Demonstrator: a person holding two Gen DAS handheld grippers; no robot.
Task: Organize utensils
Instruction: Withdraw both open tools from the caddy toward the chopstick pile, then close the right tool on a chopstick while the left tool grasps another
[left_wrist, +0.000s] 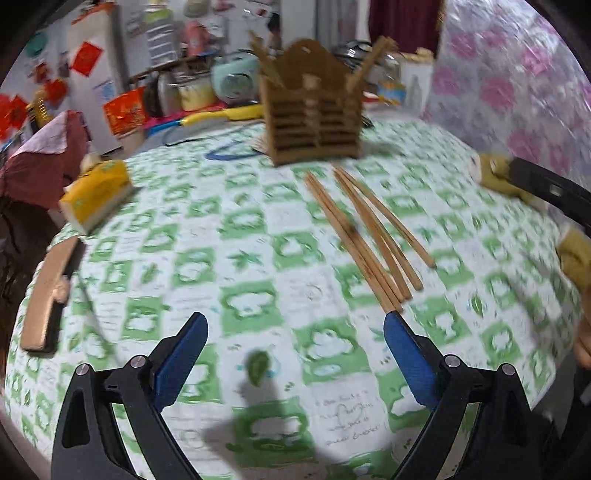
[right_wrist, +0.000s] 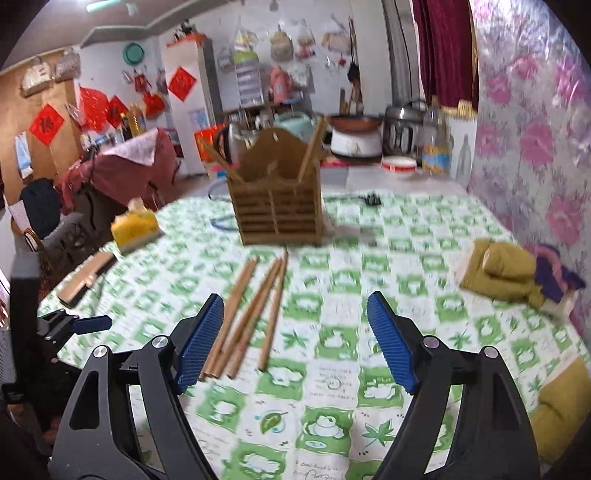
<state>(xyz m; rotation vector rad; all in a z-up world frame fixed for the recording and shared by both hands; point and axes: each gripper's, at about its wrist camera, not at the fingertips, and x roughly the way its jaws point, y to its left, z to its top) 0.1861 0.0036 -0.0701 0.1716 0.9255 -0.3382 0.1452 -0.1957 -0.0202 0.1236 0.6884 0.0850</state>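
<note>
Several wooden chopsticks (left_wrist: 369, 236) lie loose on the green-and-white tablecloth (left_wrist: 207, 236); they also show in the right wrist view (right_wrist: 251, 314). A slatted wooden utensil holder (left_wrist: 312, 118) stands behind them with a few chopsticks upright in it, and it also shows in the right wrist view (right_wrist: 279, 195). My left gripper (left_wrist: 295, 328) is open and empty, hovering just short of the chopsticks' near ends. My right gripper (right_wrist: 295, 314) is open and empty, its left finger beside the chopsticks. The left gripper's tip (right_wrist: 90, 324) shows at the left of the right wrist view.
A yellow tissue pack (left_wrist: 98, 194) and a wooden brush (left_wrist: 48, 295) lie at the left. Mustard gloves (right_wrist: 502, 273) lie at the right by the floral wall. Kitchen clutter lines the far edge of the table.
</note>
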